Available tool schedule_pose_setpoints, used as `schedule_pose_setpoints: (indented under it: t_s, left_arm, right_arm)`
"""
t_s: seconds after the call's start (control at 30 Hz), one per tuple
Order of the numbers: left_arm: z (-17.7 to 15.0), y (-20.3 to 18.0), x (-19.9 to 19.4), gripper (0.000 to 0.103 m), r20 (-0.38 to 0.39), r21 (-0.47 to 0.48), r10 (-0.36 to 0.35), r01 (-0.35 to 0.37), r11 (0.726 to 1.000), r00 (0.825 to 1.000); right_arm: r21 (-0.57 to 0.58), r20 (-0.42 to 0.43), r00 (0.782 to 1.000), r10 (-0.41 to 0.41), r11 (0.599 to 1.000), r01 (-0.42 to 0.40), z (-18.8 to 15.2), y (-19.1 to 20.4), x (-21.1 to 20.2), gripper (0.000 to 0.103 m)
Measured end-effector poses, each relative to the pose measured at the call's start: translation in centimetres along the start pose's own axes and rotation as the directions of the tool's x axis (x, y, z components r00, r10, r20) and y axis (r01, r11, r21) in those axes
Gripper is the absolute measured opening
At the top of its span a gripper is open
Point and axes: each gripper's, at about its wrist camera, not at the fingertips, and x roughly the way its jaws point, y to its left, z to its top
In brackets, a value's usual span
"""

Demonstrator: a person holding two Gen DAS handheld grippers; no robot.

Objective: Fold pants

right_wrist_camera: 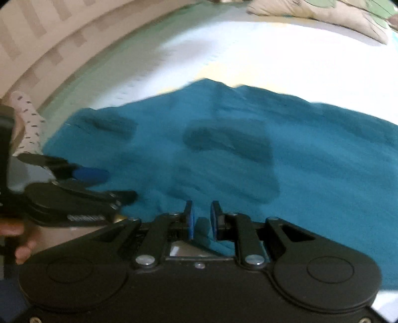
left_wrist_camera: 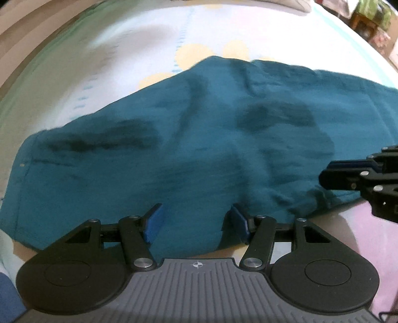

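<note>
— How do the tools stand?

— The left tool (left_wrist_camera: 196, 223) is spread wide, its blue pads (left_wrist_camera: 154, 223) well apart, with the near edge of the teal pants (left_wrist_camera: 189, 139) lying between them. Whether the pads touch the cloth I cannot tell; nothing is pinched.

— And the right one?

— The right tool (right_wrist_camera: 202, 220) is narrow but not closed: a slim gap shows between its pads (right_wrist_camera: 189, 220), and a fold of the pants' near hem sits in that gap. From the left wrist view it (left_wrist_camera: 353, 174) comes in from the right edge, low over the cloth's near right corner.

— Where do the pants lie?

— On the bed, spread over a pale sheet (left_wrist_camera: 119, 59) with yellow flower prints. The long axis runs left to right across both views. A seamed hem end shows at the far left in the left wrist view; the cloth rises to a soft peak at the far middle and is creased throughout.

— The hands?

— In the right wrist view the left tool (right_wrist_camera: 107, 186) reaches in from the left, roughly level, pointing right. The person's left hand (right_wrist_camera: 20, 238) grips it at the left edge, a patterned white sleeve (right_wrist_camera: 28, 124) above it. A pillow (right_wrist_camera: 323, 15) lies at the far right.
</note>
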Motion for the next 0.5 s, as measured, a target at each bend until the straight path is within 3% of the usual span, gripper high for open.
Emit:
schedule_pose_setpoints:
  t_s: [0.13,0.27,0.37,0.5]
  left_arm:
    - [-0.4,2.0,-0.3,0.058,-0.005,-0.062,0.013,-0.013,0.998,1.0]
    - [-0.3,2.7,-0.9,0.057,-0.011,-0.106,0.009,-0.01,0.994,1.0]
    - [0.4,2.3,-1.7,0.057,0.009,-0.134,-0.008,0.009,0.991,1.0]
    - [1.8,0.8,-3.8,0.057,0.058,-0.129,-0.045,0.052,0.99,0.997]
  right_arm:
    - [0.004,-0.078,0.997,-0.013,1.0,0.014,-1.5,0.7,2.2,0.026]
    - [-0.031,-0.055,0.998,-0.021,0.999,0.019,-1.8,1.0,1.4,0.026]
    - [0.044,-0.029,0.999,0.017,0.999,-0.016,-0.7,-0.7,0.3,0.026]
    - [0.134,0.055,0.998,-0.039,0.991,0.031,0.1,-4.2,-3.7,0.026]
